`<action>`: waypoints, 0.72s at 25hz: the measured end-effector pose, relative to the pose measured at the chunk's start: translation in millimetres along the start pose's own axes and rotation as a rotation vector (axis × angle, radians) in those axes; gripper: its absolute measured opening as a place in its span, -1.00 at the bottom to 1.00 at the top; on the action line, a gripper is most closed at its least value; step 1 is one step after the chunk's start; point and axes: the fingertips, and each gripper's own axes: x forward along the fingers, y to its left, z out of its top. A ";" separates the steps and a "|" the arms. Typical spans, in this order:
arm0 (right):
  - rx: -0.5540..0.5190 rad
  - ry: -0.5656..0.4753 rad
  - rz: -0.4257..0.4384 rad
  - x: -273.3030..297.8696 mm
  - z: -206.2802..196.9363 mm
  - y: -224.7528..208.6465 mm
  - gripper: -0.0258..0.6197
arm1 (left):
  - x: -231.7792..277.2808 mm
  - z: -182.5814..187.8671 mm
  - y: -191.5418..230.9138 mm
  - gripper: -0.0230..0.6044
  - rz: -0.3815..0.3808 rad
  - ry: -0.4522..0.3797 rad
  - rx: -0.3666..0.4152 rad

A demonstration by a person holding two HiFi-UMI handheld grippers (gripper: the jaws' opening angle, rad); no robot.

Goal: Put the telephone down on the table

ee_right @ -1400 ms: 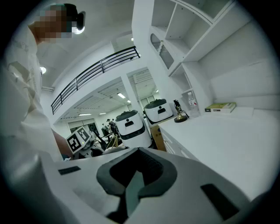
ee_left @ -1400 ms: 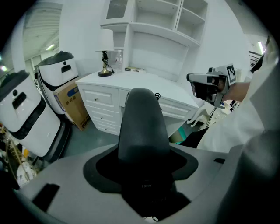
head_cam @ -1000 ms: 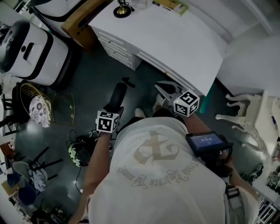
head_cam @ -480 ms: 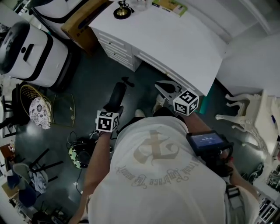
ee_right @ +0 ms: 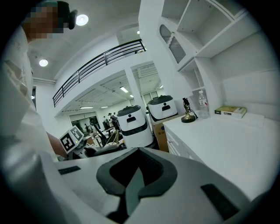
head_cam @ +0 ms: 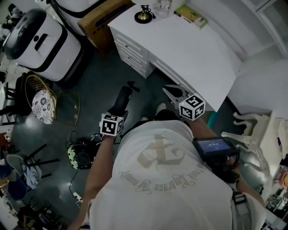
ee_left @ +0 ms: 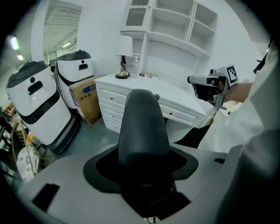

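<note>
The telephone (head_cam: 123, 95) is a black, rounded handset. It sticks out forward from my left gripper (head_cam: 119, 108), which is shut on it above the dark floor. In the left gripper view the telephone (ee_left: 142, 127) stands upright between the jaws and hides the pads. My right gripper (head_cam: 171, 91) has its white jaws drawn to a point, shut with nothing in them, just short of the white table's (head_cam: 198, 54) near edge. The right gripper view shows its pads (ee_right: 132, 183) meeting, with the tabletop (ee_right: 227, 144) stretching away to the right.
On the table's far end stand a small brass-footed lamp (head_cam: 144, 15), a clear bottle (head_cam: 163, 6) and a book (head_cam: 191, 15). Two white machines (head_cam: 40, 42) and a cardboard box (head_cam: 102, 20) stand to the left. A wire basket (head_cam: 38, 101) and cables lie on the floor.
The head view has shifted, so the table and machines now sit further right and lower. Both grippers keep their place before the body. The left grip on the telephone is unchanged.
</note>
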 end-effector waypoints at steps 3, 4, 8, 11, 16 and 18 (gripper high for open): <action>-0.001 0.011 0.019 11.8 2.3 -1.1 -0.87 | -0.7 -7.0 8.4 -0.04 0.014 0.005 -0.033; -0.002 0.015 0.030 16.3 2.7 -0.8 -0.87 | -0.5 -8.8 11.2 -0.04 0.020 0.006 -0.042; -0.001 0.020 0.057 35.1 8.0 -7.4 -0.87 | 4.3 -8.1 21.1 -0.04 0.037 0.015 -0.072; 0.009 0.022 0.072 50.7 11.1 -17.2 -0.87 | 11.8 -2.6 28.3 -0.04 0.038 0.029 -0.086; 0.020 0.025 0.087 73.6 24.5 -41.9 -0.87 | 23.2 23.3 46.4 -0.04 0.050 0.028 -0.104; 0.024 0.020 0.082 79.3 32.8 -55.2 -0.87 | 28.2 38.3 51.3 -0.04 0.050 0.027 -0.099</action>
